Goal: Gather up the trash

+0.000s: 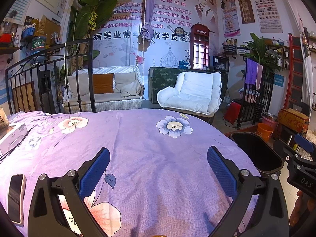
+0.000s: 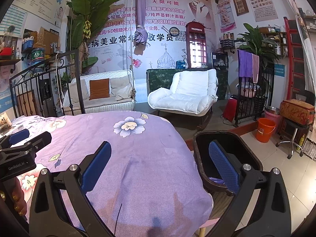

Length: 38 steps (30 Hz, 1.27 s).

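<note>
Nearest you, the left gripper (image 1: 158,169) and right gripper (image 2: 160,165) both hang over the purple-sheeted bed (image 1: 150,138), fingers spread wide and empty. The bin (image 2: 199,158) stands right of the bed. Likely step: seeking trash; the far-left packaging (image 1: 11,138) would need a leftward reach.

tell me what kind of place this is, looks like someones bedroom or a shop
Most likely a beauty salon that doubles as a lounge, not a plain bedroom. The wall banner advertises beauty services, eyebrow-chart posters hang at the right, and a swing sofa and white armchair stand beyond the purple floral bedsheet.
</note>
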Motion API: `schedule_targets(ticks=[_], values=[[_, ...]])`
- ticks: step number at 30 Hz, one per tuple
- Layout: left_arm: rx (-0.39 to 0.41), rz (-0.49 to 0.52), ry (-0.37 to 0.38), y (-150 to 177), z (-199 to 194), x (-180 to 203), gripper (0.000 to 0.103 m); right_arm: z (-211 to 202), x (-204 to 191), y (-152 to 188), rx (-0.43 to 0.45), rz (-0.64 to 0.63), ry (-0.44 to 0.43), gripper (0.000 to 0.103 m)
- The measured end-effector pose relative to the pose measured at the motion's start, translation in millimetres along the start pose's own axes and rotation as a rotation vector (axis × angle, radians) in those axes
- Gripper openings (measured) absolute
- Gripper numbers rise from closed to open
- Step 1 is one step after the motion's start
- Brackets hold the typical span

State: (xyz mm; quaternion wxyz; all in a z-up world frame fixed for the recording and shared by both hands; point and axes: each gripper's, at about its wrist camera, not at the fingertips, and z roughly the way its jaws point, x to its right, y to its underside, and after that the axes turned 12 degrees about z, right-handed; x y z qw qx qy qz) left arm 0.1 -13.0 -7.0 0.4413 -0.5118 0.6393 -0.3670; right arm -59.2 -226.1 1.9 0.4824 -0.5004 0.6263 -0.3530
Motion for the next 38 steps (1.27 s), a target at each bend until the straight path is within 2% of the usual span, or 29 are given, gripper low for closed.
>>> schedule_targets(ticks=[38], values=[[-0.004,-0.003,0.013,-2.3,1.1,11.1,0.098,1.0,-1.5,5.2,-0.004,0.000,-0.001,0.098]])
